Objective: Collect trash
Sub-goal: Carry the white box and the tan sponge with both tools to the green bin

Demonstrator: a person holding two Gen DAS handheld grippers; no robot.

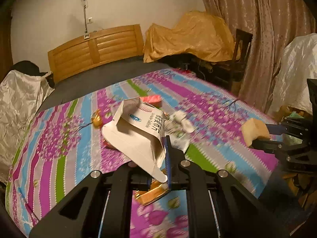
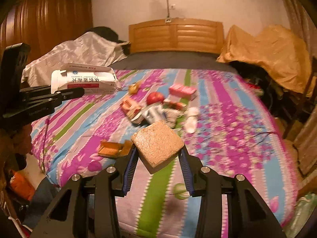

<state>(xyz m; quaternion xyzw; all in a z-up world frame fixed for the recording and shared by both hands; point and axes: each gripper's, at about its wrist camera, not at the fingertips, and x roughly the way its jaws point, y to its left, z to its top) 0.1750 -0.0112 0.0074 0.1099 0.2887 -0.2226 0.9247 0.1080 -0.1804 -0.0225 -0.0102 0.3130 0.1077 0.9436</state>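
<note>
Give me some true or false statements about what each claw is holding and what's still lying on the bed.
1. The left claw grips an opened white medicine box. True.
2. The right claw is empty. False: it holds a tan sponge block.
3. A red apple lies on the striped floral bedsheet. True.
4. The pink carton is in the left claw. False: it lies on the bedsheet.

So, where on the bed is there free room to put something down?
The sheet between the left gripper and the orange wrapper is bare, and so is the wide part right of the white crumpled piece. The middle is crowded around the apple and the pink carton.
</note>
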